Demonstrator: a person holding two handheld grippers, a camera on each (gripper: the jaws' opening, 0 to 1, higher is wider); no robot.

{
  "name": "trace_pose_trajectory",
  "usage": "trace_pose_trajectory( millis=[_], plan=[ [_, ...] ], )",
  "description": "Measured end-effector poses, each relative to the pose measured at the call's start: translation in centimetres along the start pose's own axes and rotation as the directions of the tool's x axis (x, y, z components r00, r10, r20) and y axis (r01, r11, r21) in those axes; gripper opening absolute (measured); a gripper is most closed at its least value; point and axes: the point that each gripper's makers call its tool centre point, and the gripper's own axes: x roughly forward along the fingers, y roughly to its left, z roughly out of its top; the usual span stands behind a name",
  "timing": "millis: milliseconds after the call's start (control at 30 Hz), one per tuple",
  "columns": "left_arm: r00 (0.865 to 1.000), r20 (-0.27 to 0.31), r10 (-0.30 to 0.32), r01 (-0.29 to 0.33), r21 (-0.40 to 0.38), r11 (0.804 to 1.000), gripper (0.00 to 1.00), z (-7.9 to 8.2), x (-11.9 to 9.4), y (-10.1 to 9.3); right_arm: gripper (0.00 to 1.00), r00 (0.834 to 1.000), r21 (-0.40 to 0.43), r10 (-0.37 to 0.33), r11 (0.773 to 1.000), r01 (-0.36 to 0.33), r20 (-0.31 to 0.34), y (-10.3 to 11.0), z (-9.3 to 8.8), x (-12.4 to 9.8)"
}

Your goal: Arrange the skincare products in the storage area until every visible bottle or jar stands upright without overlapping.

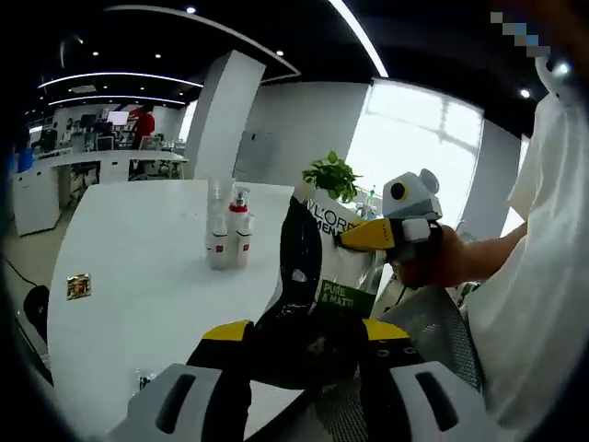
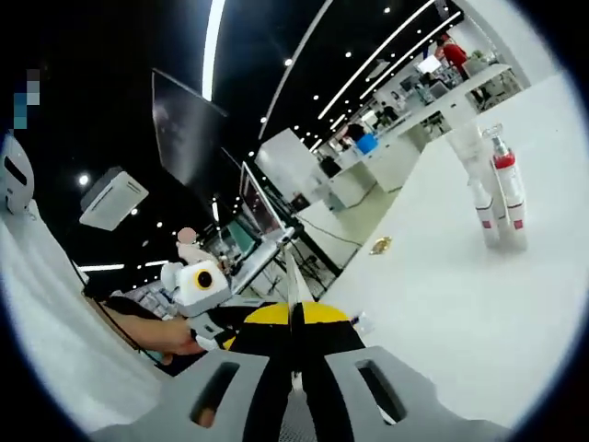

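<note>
Two pump bottles (image 1: 229, 230) stand upright side by side on the white counter (image 1: 138, 267), each with a red band near its base; one has a red collar under the pump, the other is clear at the top. The same pair (image 2: 497, 189) shows in the right gripper view, again two. One black-and-white tube (image 1: 313, 276) with green lettering is pinched between both claws. One small gold-coloured item (image 1: 78, 286) lies flat on the counter, well apart from the bottles. One potted green plant (image 1: 332, 175) stands beyond the counter's far edge. Two claws are counted: the left claw (image 1: 308, 336) and the right claw (image 2: 293, 318).
</note>
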Motion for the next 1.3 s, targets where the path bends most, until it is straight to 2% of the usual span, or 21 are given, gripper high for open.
trace_pose_trajectory(
  millis=[133, 200, 267, 333, 367, 433, 533, 600, 667, 700, 733, 800, 867, 967, 1000, 1033, 1067, 1100, 1167, 1233, 1300],
  plan=[
    [0.999, -0.015, -0.048, 0.047, -0.051, 0.998, 0.56, -0.3, 0.3, -0.5, 0.00, 0.985, -0.067, 0.147, 0.986, -0.153, -0.091, 2.6, -0.6, 0.1],
    [0.993, -0.020, -0.115, 0.112, -0.095, 0.989, 0.53, -0.4, 0.3, -1.7, 0.00, 0.964, -0.067, 0.221, 0.970, -0.233, -0.150, 4.1, -1.1, 0.2],
    [0.976, -0.051, -0.212, 0.198, -0.203, 0.959, 0.48, -1.0, 0.2, -3.3, 0.00, 0.944, -0.054, 0.275, 0.956, -0.289, -0.182, 5.2, -1.5, 0.5],
    [0.956, -0.087, -0.280, 0.248, -0.272, 0.930, 0.36, -1.6, 0.1, -4.3, 0.00, 0.949, -0.053, 0.262, 0.960, -0.275, -0.174, 4.8, -1.1, 1.0],
    [0.947, -0.100, -0.304, 0.271, -0.257, 0.928, 0.30, -1.8, 0.1, -4.5, 0.00, 0.948, -0.047, 0.267, 0.959, -0.278, -0.174, 4.8, -1.0, 1.0],
    [0.926, -0.074, -0.370, 0.334, -0.297, 0.895, 0.15, -1.3, -0.2, -5.7, 0.00, 0.951, -0.045, 0.252, 0.964, -0.263, -0.177, 4.5, -1.1, 1.3],
    [0.922, -0.052, -0.384, 0.354, -0.292, 0.889, 0.05, -1.0, -0.5, -5.8, 0.00, 0.963, -0.037, 0.229, 0.971, -0.236, -0.146, 3.8, -0.9, 1.5],
    [0.929, -0.046, -0.368, 0.336, -0.313, 0.888, 0.03, -0.9, -0.5, -5.4, 0.03, 0.972, -0.004, 0.220, 0.975, -0.221, -0.079, 3.3, -0.3, 1.7],
    [0.935, -0.031, -0.353, 0.324, -0.332, 0.886, 0.02, -0.7, -0.7, -5.0, 0.11, 0.982, 0.019, 0.185, 0.983, -0.184, -0.028, 2.5, 0.1, 1.7],
    [0.938, -0.013, -0.345, 0.320, -0.344, 0.883, 0.02, -0.4, -0.7, -4.7, 0.19, 0.985, 0.030, 0.173, 0.984, -0.173, -0.004, 2.2, 0.2, 1.7],
    [0.940, 0.025, -0.339, 0.324, -0.376, 0.868, 0.02, 0.3, -0.8, -4.4, 0.24, 0.984, 0.062, 0.178, 0.982, -0.179, 0.021, 2.1, 0.2, 1.6],
    [0.940, 0.073, -0.332, 0.333, -0.396, 0.856, 0.02, 1.1, -1.1, -4.0, 0.29, 0.982, 0.169, 0.190, 0.968, -0.187, -0.001, 2.2, -0.9, 1.5],
    [0.938, 0.111, -0.327, 0.343, -0.421, 0.840, 0.02, 1.7, -1.4, -3.4, 0.28, 0.980, 0.176, 0.201, 0.965, -0.196, -0.009, 2.4, -1.5, 1.7],
    [0.929, 0.170, -0.328, 0.369, -0.476, 0.798, 0.02, 2.6, -1.8, -2.9, 0.18, 0.974, 0.185, 0.226, 0.959, -0.215, -0.036, 3.1, -2.6, 2.4],
    [0.926, 0.153, -0.345, 0.375, -0.471, 0.798, 0.02, 2.3, -2.0, -2.9, 0.16, 0.974, 0.186, 0.225, 0.958, -0.218, -0.012, 3.2, -2.2, 2.6],
    [0.926, 0.176, -0.334, 0.378, -0.464, 0.801, 0.02, 2.5, -2.2, -2.7, 0.13, 0.971, 0.206, 0.239, 0.949, -0.237, 0.013, 3.2, -1.7, 2.7],
    [0.920, 0.189, -0.343, 0.392, -0.462, 0.796, 0.02, 2.8, -2.3, -2.9, 0.08, 0.968, 0.220, 0.249, 0.944, -0.247, 0.016, 3.0, -1.7, 2.7],
    [0.905, 0.207, -0.371, 0.425, -0.467, 0.775, 0.02, 3.1, -2.6, -3.4, 0.05, 0.969, 0.217, 0.248, 0.945, -0.245, 0.013, 2.7, -1.7, 2.8],
    [0.911, 0.202, -0.358, 0.412, -0.472, 0.779, 0.02, 3.0, -2.4, -3.1, 0.06, 0.966, 0.235, 0.257, 0.938, -0.253, 0.016, 3.0, -1.7, 3.1],
    [0.910, 0.217, -0.353, 0.414, -0.469, 0.780, 0.02, 3.3, -2.5, -3.1, 0.05, 0.962, 0.234, 0.274, 0.936, -0.264, -0.012, 3.3, -2.3, 3.3],
    [0.911, 0.216, -0.351, 0.413, -0.468, 0.781, 0.02, 3.2, -2.6, -3.1, 0.05, 0.962, 0.236, 0.273, 0.935, -0.265, -0.004, 3.3, -2.1, 3.3]
  ],
)
